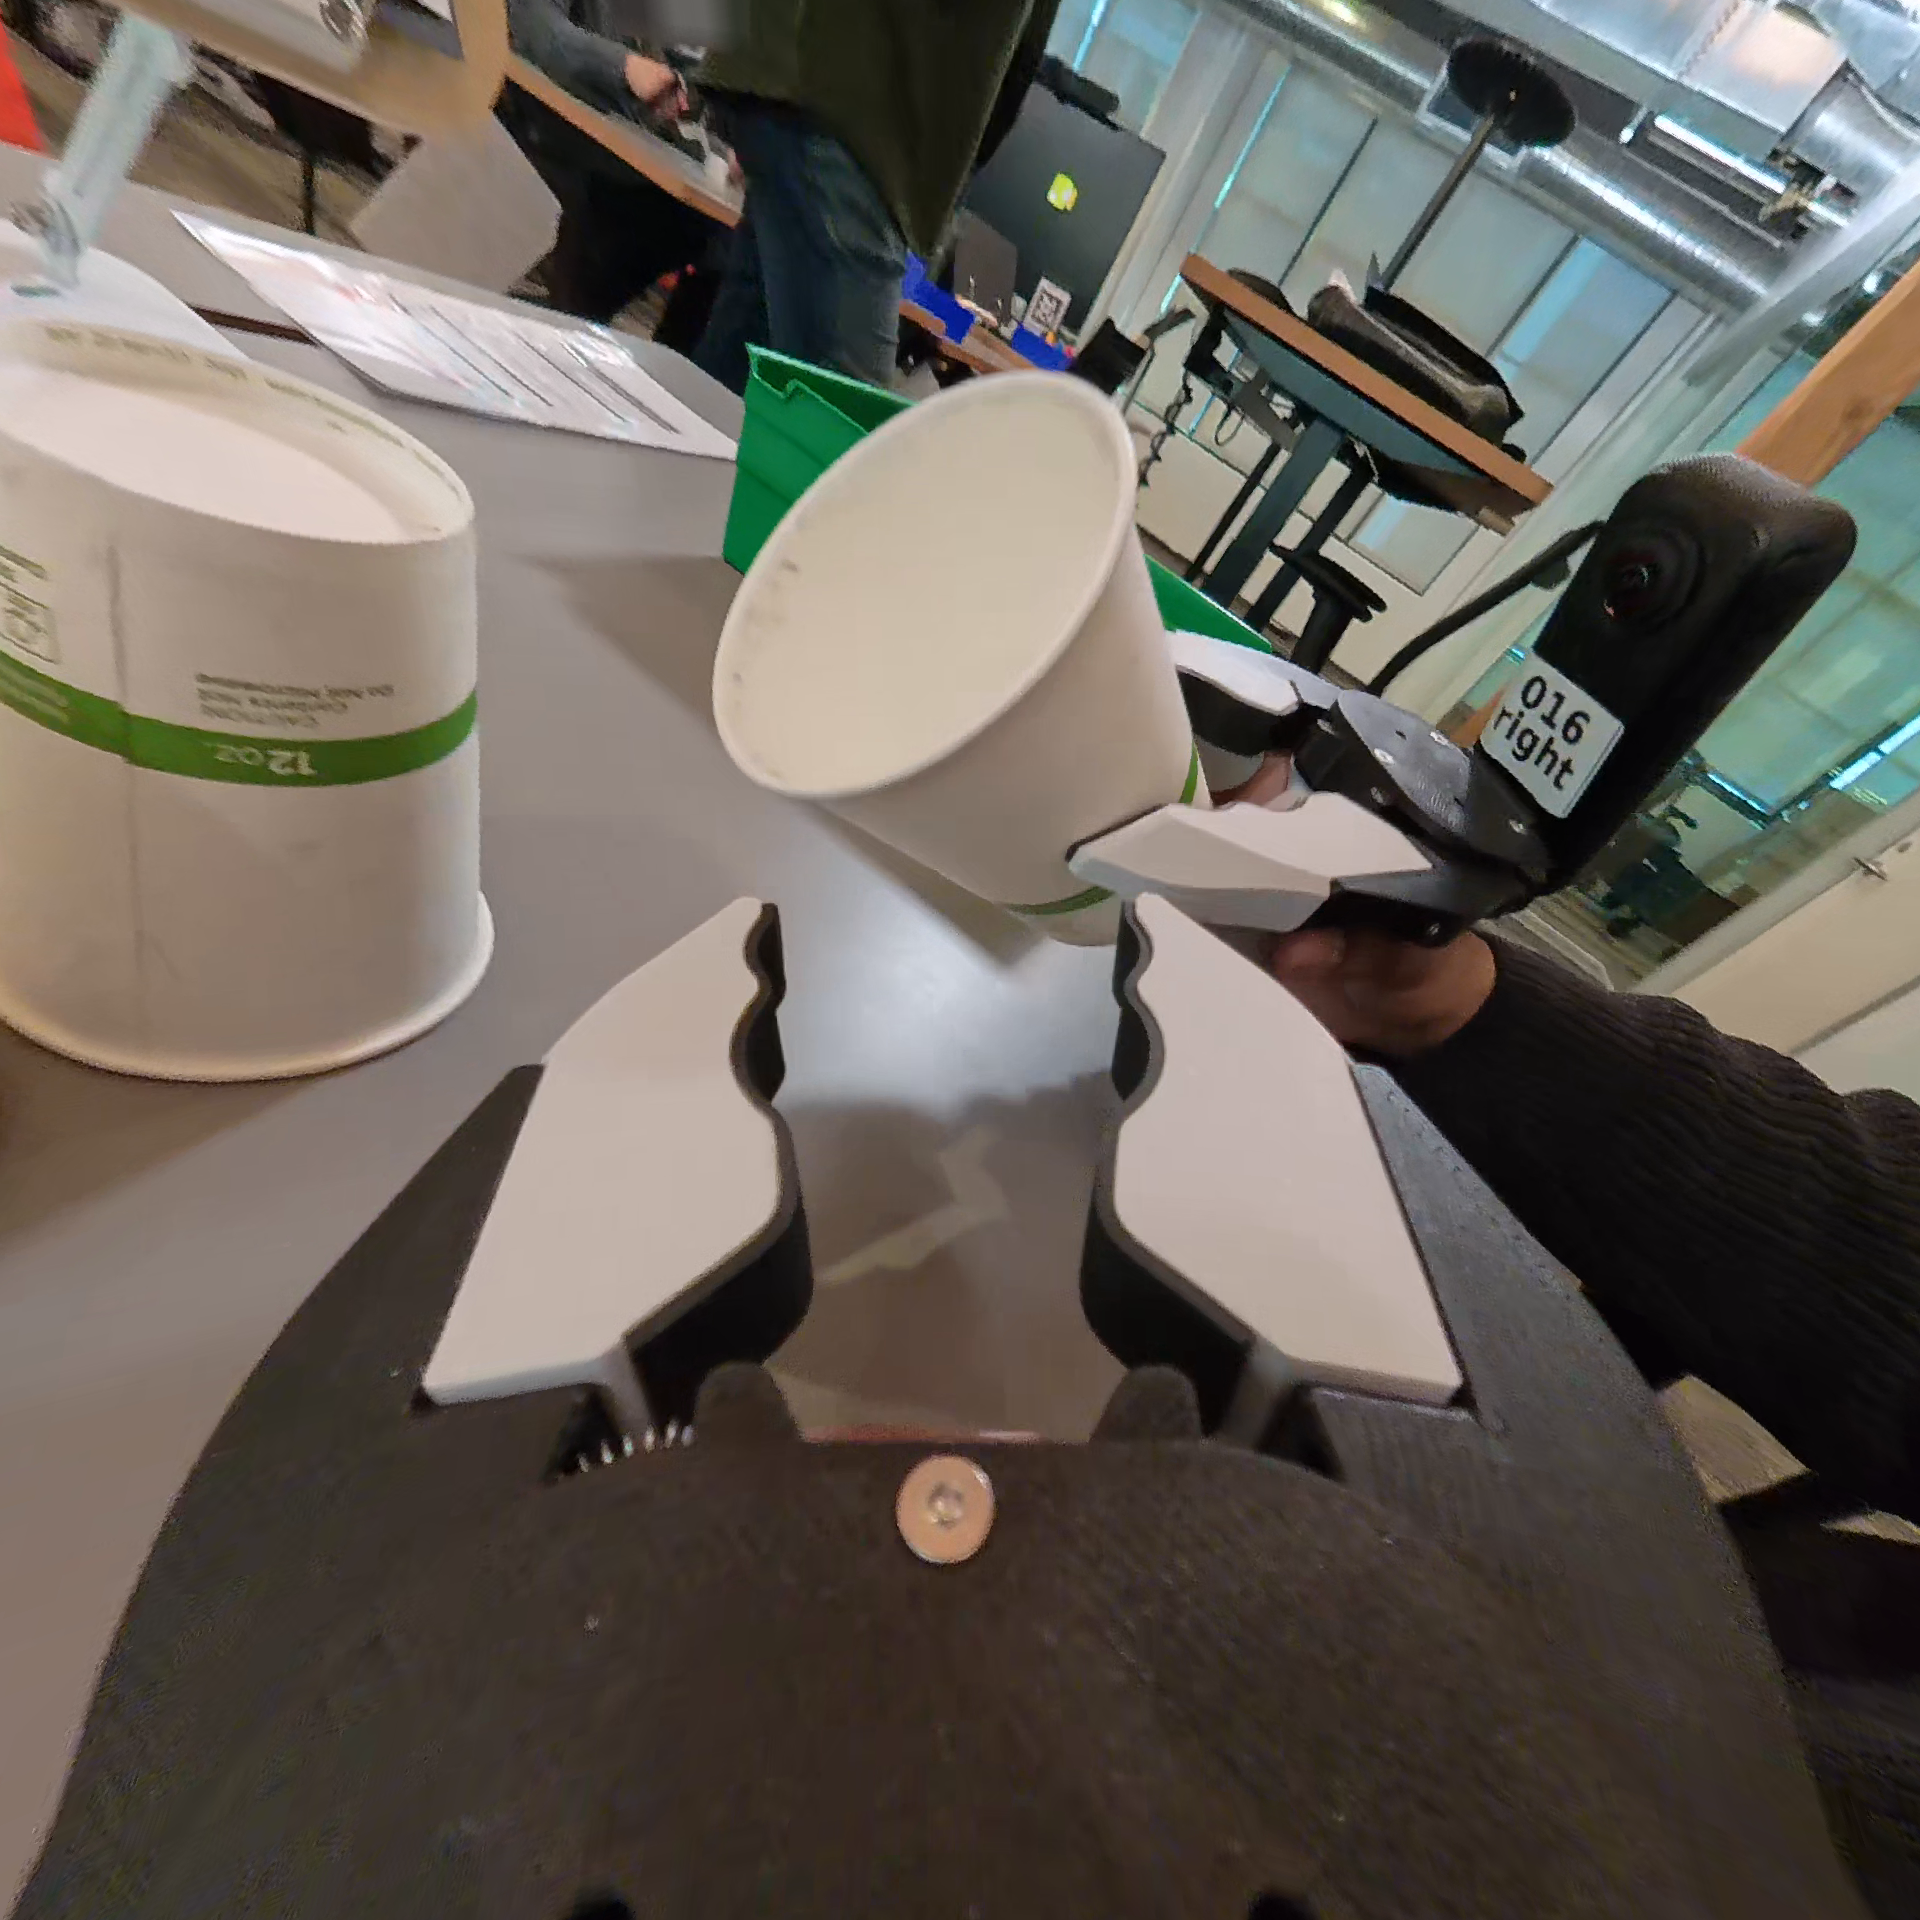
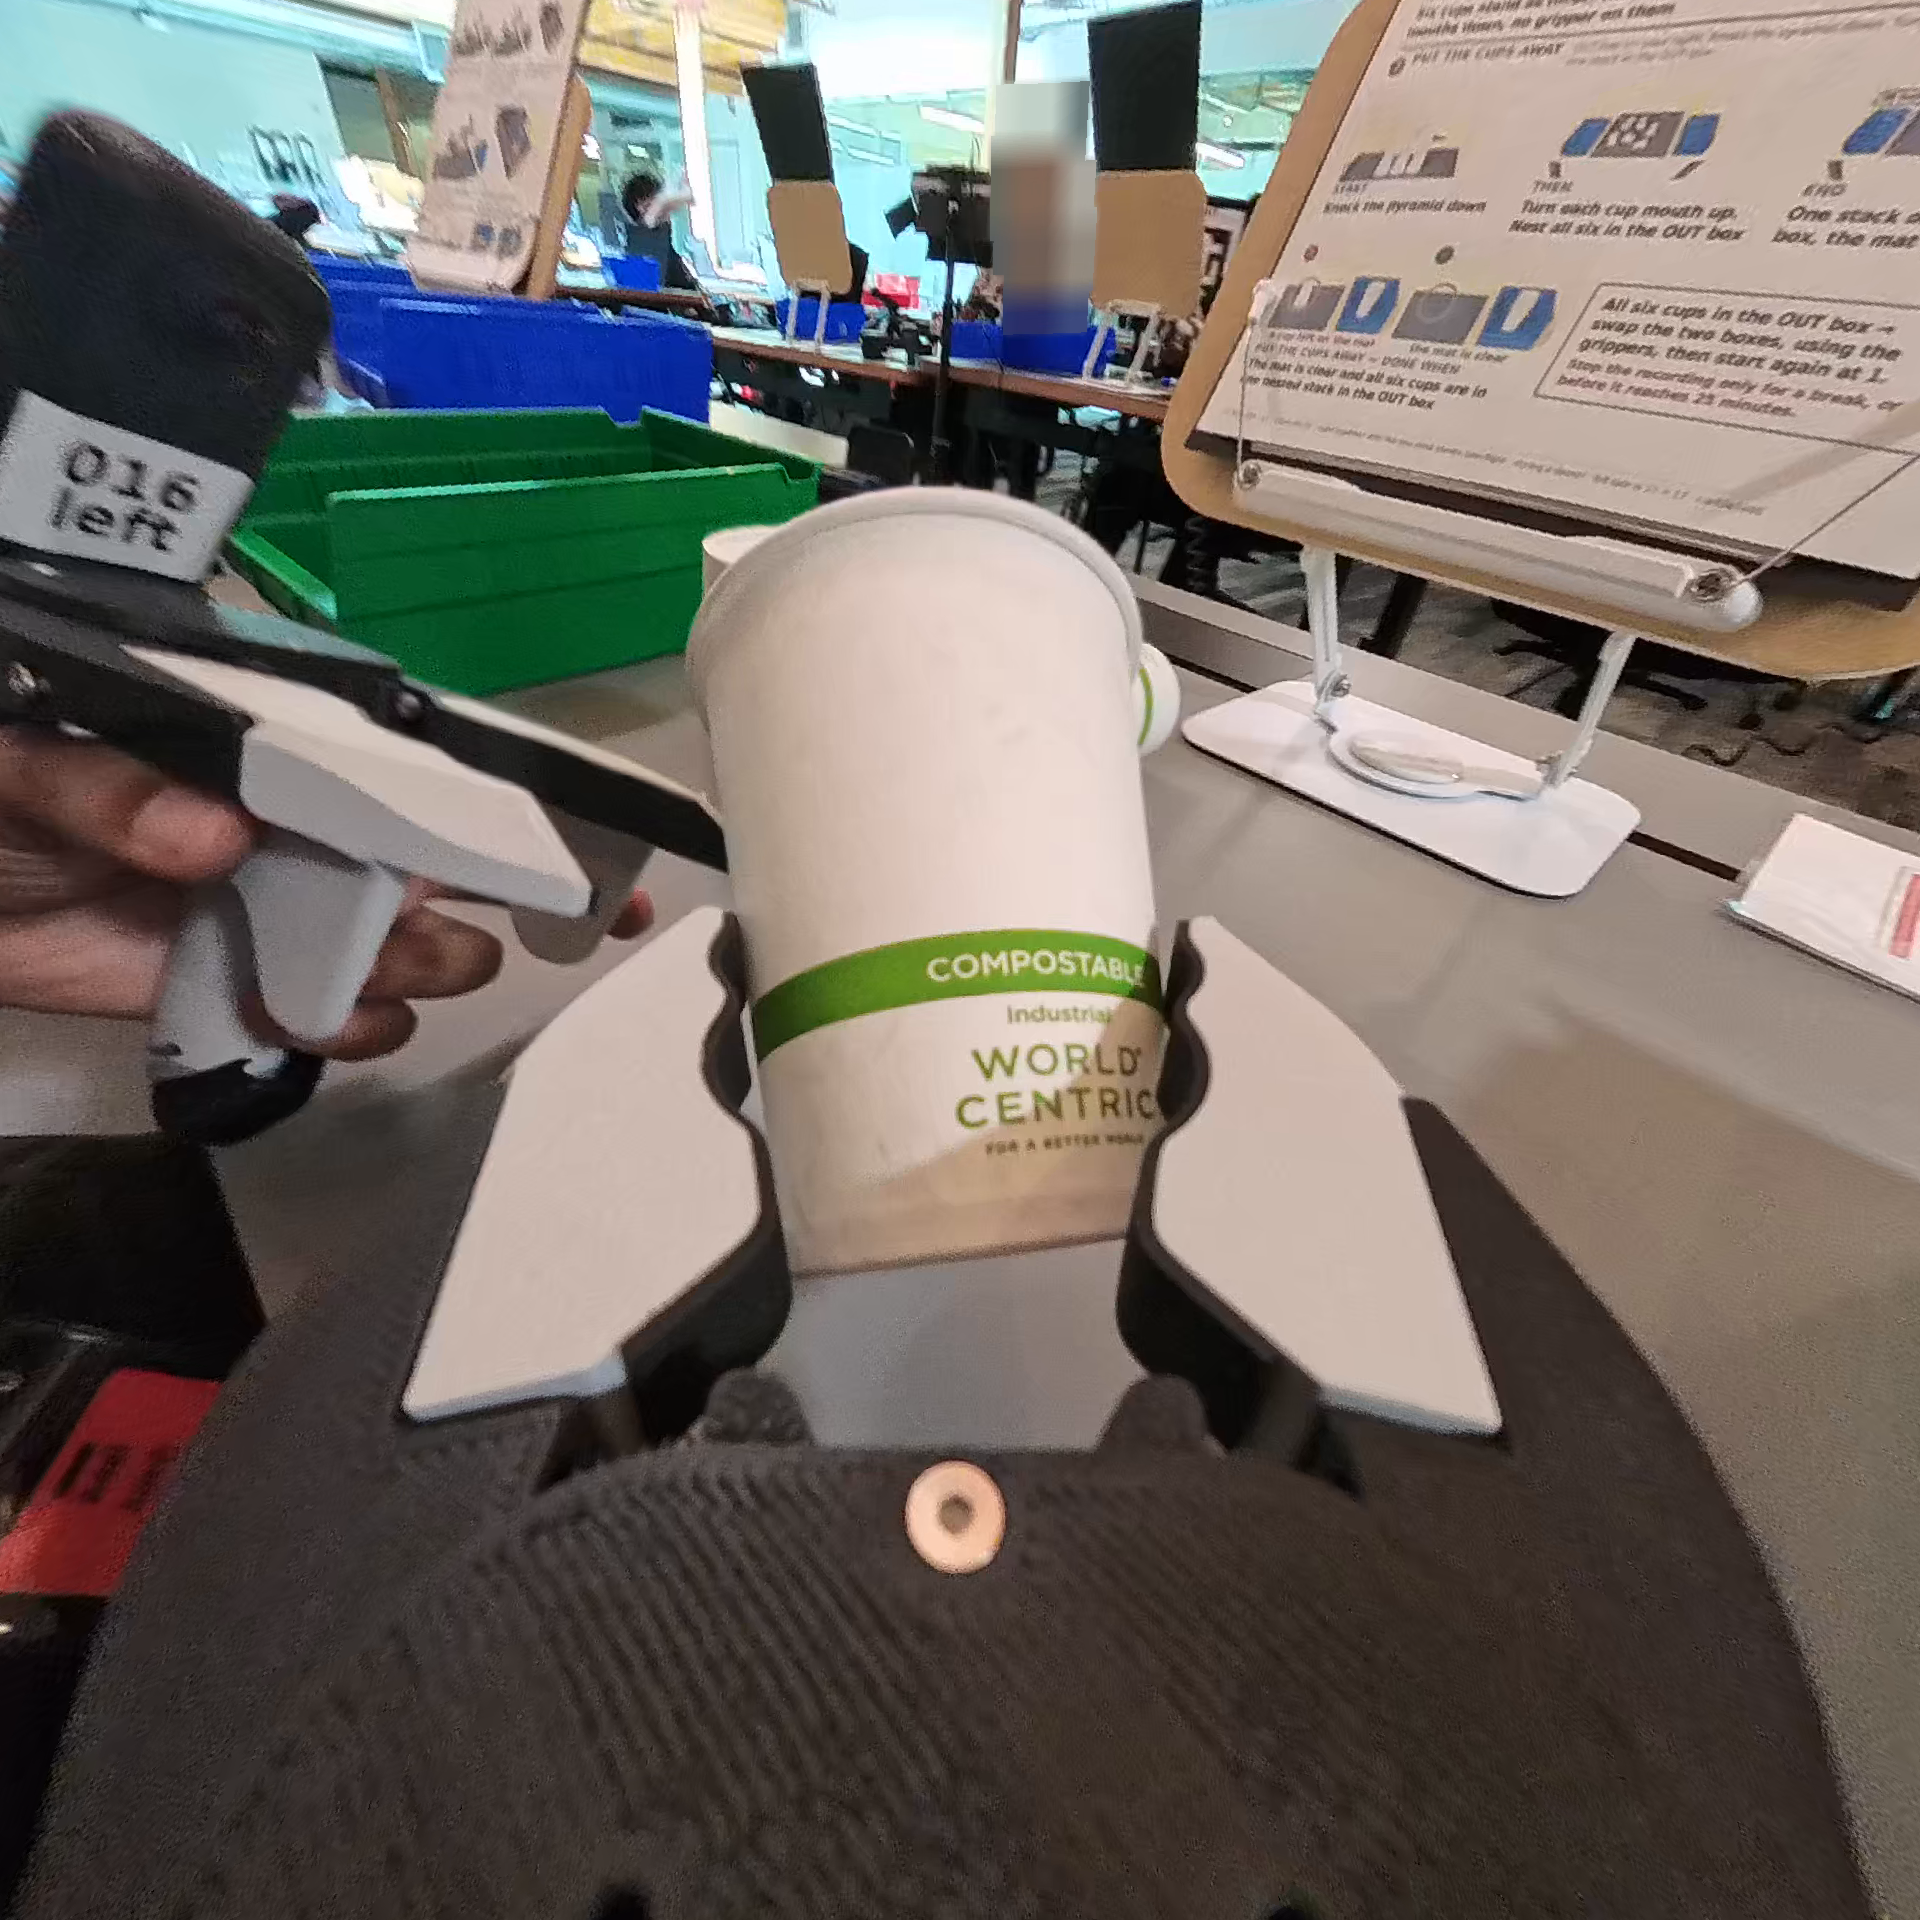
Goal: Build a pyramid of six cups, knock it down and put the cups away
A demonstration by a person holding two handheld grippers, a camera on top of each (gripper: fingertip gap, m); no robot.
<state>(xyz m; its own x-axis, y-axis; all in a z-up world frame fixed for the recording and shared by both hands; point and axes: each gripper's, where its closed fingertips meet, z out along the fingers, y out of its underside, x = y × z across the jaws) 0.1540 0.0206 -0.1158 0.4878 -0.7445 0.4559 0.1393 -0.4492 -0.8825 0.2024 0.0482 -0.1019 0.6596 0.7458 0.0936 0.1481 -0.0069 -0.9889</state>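
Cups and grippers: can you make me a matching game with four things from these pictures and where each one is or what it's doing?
Things:
1. held paper cup
2. upside-down paper cup
3. left gripper
4. green bin

States:
a. open, nothing between its fingers
b. clamped near its base by the right gripper
c. standing mouth down on the grey table
d. at the table's far edge

Pairs: 1-b, 2-c, 3-a, 4-d

A white paper cup (image 2: pixel 935 862) with a green band sits clamped near its base in the right gripper (image 2: pixel 956 997) — tilted, mouth open. Beside it, another cup (image 1: pixel 223 675) stands upside-down on the grey table (image 1: pixel 644 790) — left gripper (image 1: pixel 945 977) empty.
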